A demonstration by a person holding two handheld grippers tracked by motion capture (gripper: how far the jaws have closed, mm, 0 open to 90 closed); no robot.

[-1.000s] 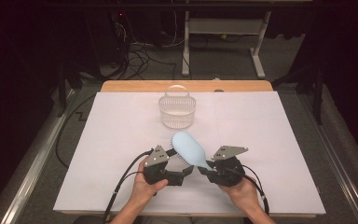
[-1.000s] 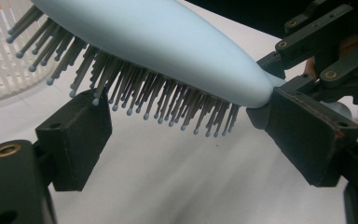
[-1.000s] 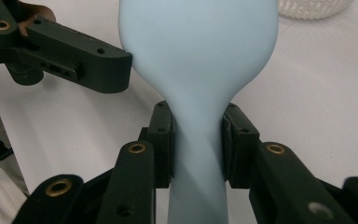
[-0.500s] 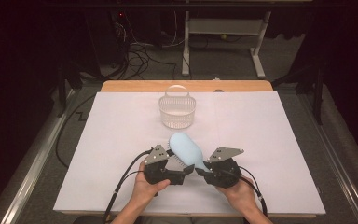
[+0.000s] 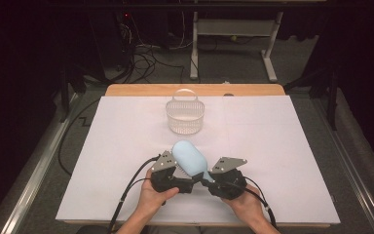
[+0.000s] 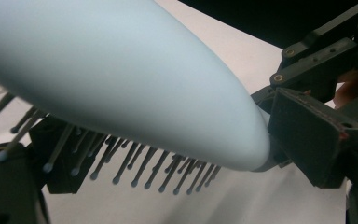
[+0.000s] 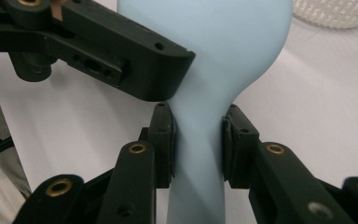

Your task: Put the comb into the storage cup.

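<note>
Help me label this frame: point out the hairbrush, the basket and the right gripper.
hairbrush (image 5: 189, 157): high view, back of its pale blue head.
basket (image 5: 185, 122): high view, white front wall.
right gripper (image 7: 197, 140): right gripper view, between the jaws, on the brush handle.

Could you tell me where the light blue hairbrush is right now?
In the high view, the hairbrush sits near the table's front edge, held between both claws, with the white basket beyond it.

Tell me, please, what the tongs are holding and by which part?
The right tongs clamp the light blue hairbrush by its narrow handle neck; the left tongs meet its bristle head, grip unclear.
</note>
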